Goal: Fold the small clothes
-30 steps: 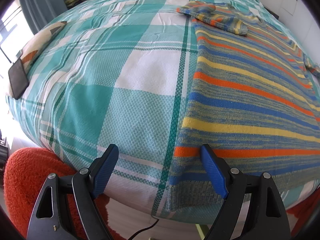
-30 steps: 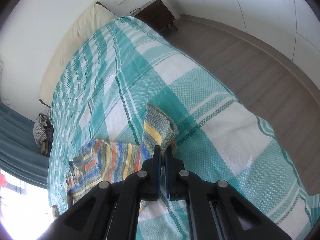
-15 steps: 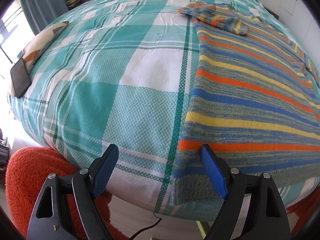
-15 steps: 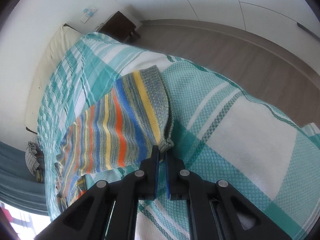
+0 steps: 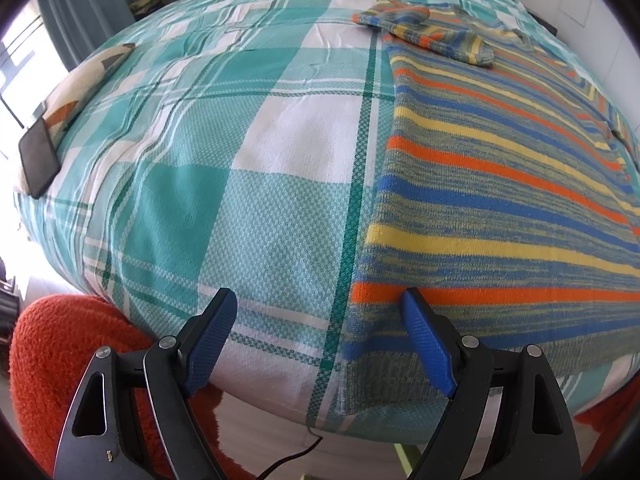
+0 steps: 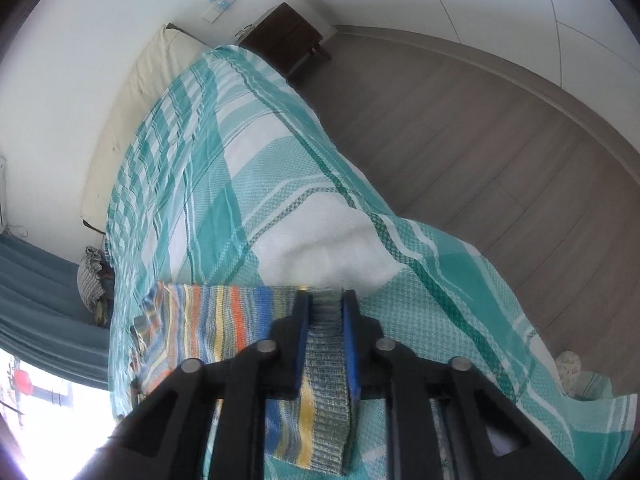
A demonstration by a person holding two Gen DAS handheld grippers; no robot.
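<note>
A striped knit sweater [image 5: 500,184] in orange, blue, yellow and grey lies flat on the teal plaid bedspread [image 5: 240,152], with one sleeve [image 5: 432,36] folded across its far end. My left gripper [image 5: 320,312] is open and empty, low at the bed's near edge, straddling the sweater's lower left corner. In the right wrist view my right gripper [image 6: 325,300] has its jaws a little apart with the sweater's grey ribbed cuff [image 6: 326,360] between the blue pads; the striped sleeve [image 6: 216,312] stretches off to the left.
A dark phone [image 5: 38,158] lies on a cushion at the bed's left edge. A red fluffy rug [image 5: 52,360] is on the floor below. A dark nightstand [image 6: 286,40] and wood floor [image 6: 480,140] lie beyond the bed.
My right gripper has carried the sleeve over and lowered it, and its jaws have parted slightly around the cuff. The left gripper has barely moved.
</note>
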